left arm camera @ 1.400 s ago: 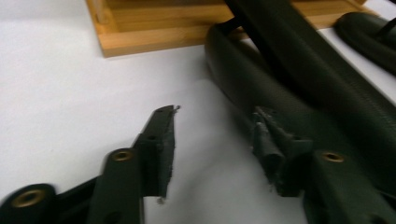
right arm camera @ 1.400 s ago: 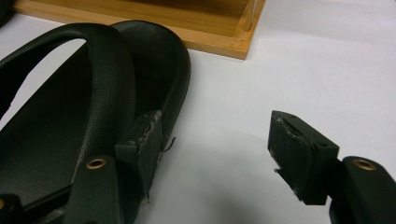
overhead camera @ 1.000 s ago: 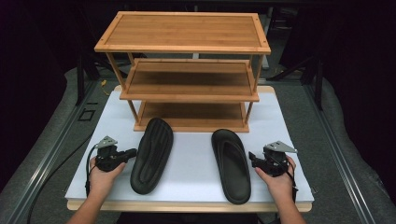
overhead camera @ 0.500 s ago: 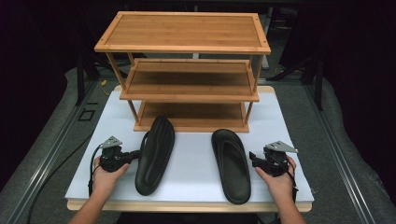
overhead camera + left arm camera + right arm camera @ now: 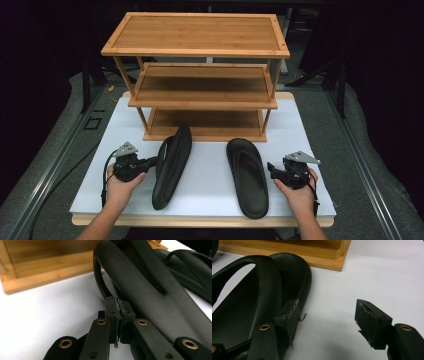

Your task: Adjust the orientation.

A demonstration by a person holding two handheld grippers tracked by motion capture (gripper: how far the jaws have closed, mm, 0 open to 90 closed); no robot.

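We are finding two black slip-on sandals on the white table (image 5: 320, 135), in front of a three-tier bamboo rack (image 5: 200, 75). The left sandal (image 5: 172, 165) is standing tilted on its long edge, toe end close to the rack's bottom shelf, its grained strap and smooth sole rim showing plainly in the left gripper view. The left gripper (image 5: 152, 161) is sitting against that sandal's outer edge; its jaws are lying together, pad to pad, right at the strap, and we cannot tell whether any material is pinched between them. The right sandal (image 5: 247, 177) is lying flat, sole down, footbed up, heel toward the table's near edge. The right gripper (image 5: 271, 169) is resting just beside its outer side with jaws standing wide apart, one pad next to the sandal's rim, the other over bare table, nothing clamped. The two sandals are lying apart with a bare strip of table between them. Open surface is showing to the outside of each hand, and the near table edge is running close under both heels.
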